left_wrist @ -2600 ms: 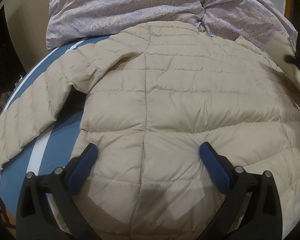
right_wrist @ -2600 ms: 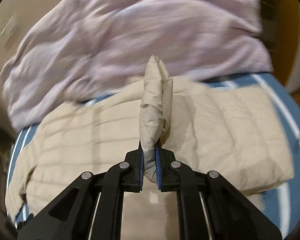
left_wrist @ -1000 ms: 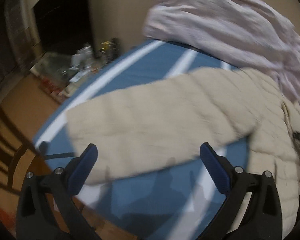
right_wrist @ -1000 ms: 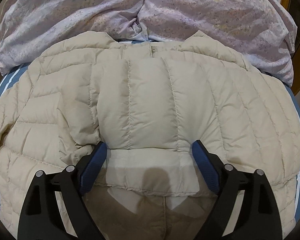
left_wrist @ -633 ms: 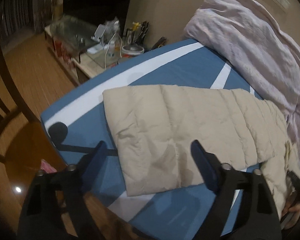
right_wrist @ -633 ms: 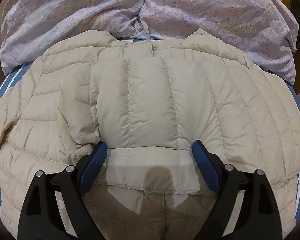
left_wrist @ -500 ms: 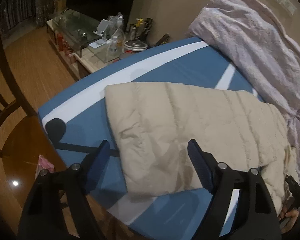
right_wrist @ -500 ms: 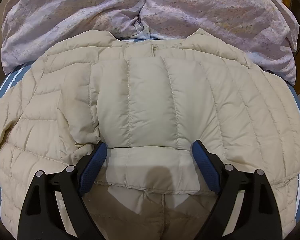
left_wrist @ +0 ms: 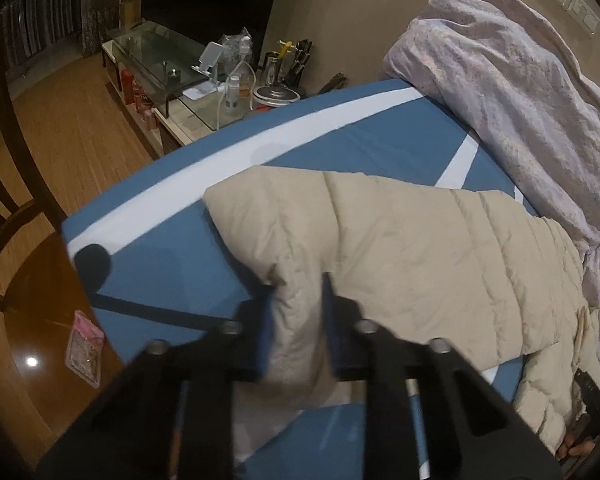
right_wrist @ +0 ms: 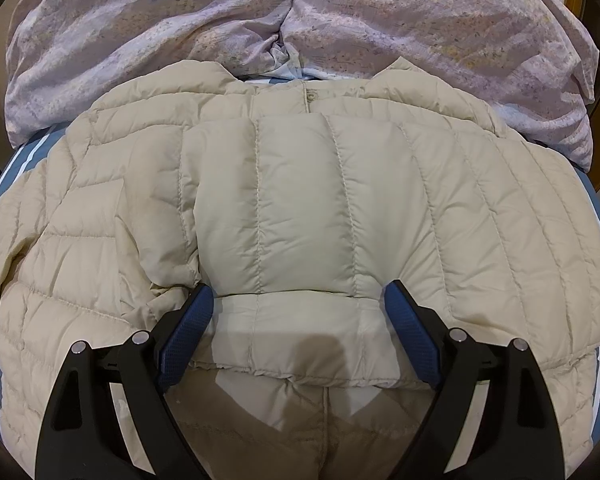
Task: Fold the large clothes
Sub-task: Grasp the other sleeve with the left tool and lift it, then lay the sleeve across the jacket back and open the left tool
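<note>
A beige quilted puffer jacket (right_wrist: pixel 300 208) lies spread on a blue bed with white stripes (left_wrist: pixel 340 148). Its right sleeve is folded across the body, cuff toward me in the right wrist view. My right gripper (right_wrist: pixel 298 320) is open and empty, hovering over that folded cuff. In the left wrist view the jacket's left sleeve (left_wrist: pixel 400 248) stretches out over the bed. My left gripper (left_wrist: pixel 298 312) has its jaws closed on the sleeve's cuff end, which bunches between the blurred pads.
A crumpled lilac duvet (right_wrist: pixel 300 20) lies at the head of the bed, touching the collar. Left of the bed are a wooden floor, a low glass table with bottles and clutter (left_wrist: pixel 204 76), a dark chair (left_wrist: pixel 4 208) and a pink packet (left_wrist: pixel 85 344).
My left gripper swung from the jacket's body to the outstretched left sleeve, moved down and closed on its cuff. My right gripper released the right sleeve earlier and now stays still, open.
</note>
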Tool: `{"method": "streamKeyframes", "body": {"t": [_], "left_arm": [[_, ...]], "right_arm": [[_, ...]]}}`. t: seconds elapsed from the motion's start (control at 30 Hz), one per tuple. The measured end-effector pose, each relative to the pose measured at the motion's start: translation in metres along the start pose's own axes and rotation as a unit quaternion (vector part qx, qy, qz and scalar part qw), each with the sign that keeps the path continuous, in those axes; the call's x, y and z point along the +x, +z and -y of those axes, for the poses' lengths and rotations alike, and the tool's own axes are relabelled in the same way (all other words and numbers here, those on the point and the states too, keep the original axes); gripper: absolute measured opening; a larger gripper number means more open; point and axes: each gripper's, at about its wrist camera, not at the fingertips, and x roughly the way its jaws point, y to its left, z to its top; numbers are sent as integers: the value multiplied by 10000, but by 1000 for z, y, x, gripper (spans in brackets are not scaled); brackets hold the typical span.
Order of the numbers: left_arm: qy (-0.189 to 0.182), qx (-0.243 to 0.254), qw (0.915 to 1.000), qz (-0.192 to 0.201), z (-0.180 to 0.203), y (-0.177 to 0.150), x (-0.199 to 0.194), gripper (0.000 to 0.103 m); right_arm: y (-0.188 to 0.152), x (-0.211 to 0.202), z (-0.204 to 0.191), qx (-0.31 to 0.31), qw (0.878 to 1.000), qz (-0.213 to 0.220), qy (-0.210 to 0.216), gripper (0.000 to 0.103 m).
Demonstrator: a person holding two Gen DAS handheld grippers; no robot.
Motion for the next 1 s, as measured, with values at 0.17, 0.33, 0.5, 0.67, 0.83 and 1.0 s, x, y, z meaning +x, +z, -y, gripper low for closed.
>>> {"method": "streamKeyframes", "body": {"t": [0.17,0.33,0.5,0.67,0.83,1.0], "left_arm": [[-80,137,9998,92,19,11,-12,6],[-467,404,9974,385,57,23,-43,5],[-1219,753,9883,528,121,27,-73,5],[-2024,1292,9701,363,207,3,-92,5],[-2567,1888,9479,46,288,-40,-94,5],[-2902,2271,9292,-278,347,-77,-87,5]], "right_arm": [[0,-1,2,-3,10000,-17,44,89],[0,-5,3,10,9999,-68,126,89],[0,-16,11,113,9990,-134,416,89],[-5,-36,30,249,9977,-53,634,89],[-11,-51,58,379,9976,116,575,89],[-18,-58,88,559,9967,209,548,89]]}}
